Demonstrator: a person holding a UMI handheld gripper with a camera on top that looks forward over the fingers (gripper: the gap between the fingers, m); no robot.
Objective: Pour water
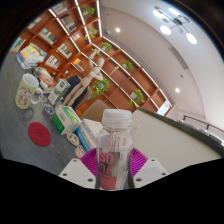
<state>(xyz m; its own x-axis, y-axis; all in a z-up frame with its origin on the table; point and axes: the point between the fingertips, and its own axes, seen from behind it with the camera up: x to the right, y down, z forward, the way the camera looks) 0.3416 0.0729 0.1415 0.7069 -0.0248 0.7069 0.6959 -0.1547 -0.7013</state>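
A clear plastic bottle (pixel 114 148) with a red "SODA" label and a clear cap stands upright between my fingers, and both pink pads (pixel 90 160) press on its sides. My gripper (pixel 113 165) is shut on the bottle and holds it above a grey table (pixel 30 155). The whole view is tilted, so the room behind leans. On the table beyond the bottle sits a clear jar with a white lid (pixel 26 92).
A red round coaster (pixel 39 134) lies on the table beside a green and white carton (pixel 68 120). More small items crowd the table's far side. Wooden shelves (pixel 90 45) with plants fill the wall behind. A white counter (pixel 185 140) lies beyond the bottle on the other side.
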